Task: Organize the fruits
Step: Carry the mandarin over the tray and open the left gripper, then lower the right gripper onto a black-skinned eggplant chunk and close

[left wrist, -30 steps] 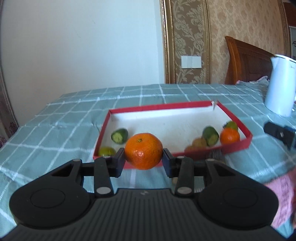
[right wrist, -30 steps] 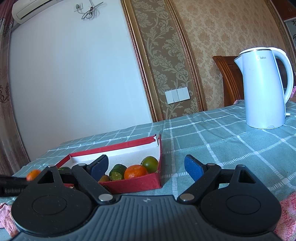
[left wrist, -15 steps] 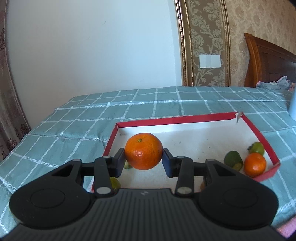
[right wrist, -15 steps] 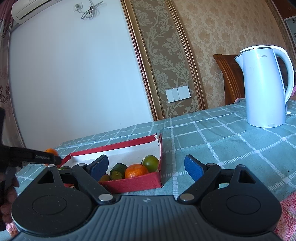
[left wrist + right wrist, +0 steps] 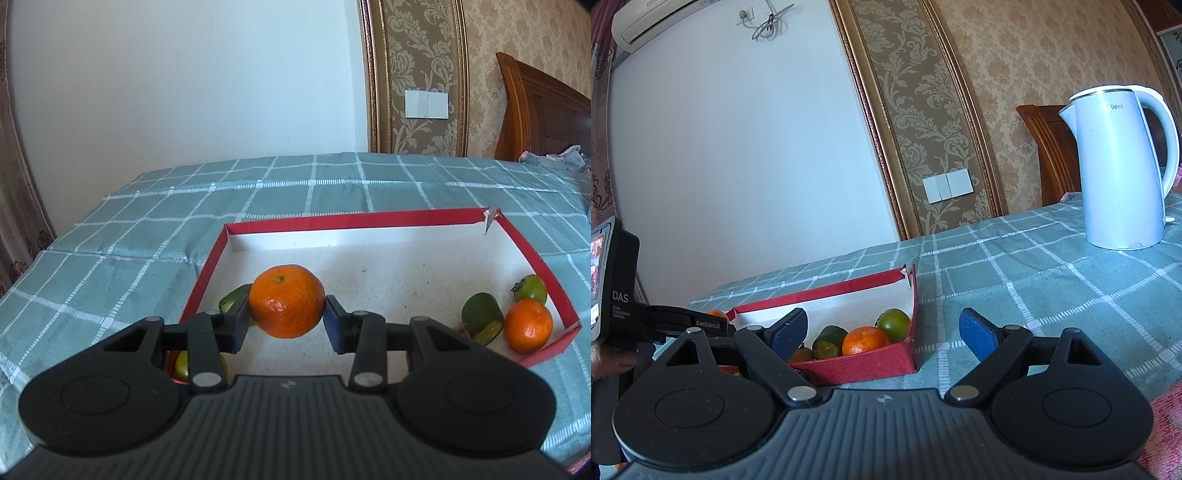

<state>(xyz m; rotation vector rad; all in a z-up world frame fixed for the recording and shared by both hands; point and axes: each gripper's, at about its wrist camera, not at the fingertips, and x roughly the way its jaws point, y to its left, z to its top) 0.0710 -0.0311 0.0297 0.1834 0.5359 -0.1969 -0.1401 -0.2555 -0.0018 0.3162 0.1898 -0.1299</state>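
My left gripper is shut on an orange mandarin, held above the near left part of the red box with a white floor. Inside the box at the right lie a second mandarin, a green cut fruit and a green-orange fruit. A green piece and another greenish fruit sit behind my left fingers. My right gripper stands open and empty in front of the box's near right corner, where the mandarin and green fruits show.
A white electric kettle stands on the checked green tablecloth at the right. The left gripper's body and a hand show at the left edge of the right wrist view. A wooden headboard is beyond the table.
My left gripper has carried the mandarin forward over the box's near rim, so the box now looks closer and shifted right. The right gripper has kept still.
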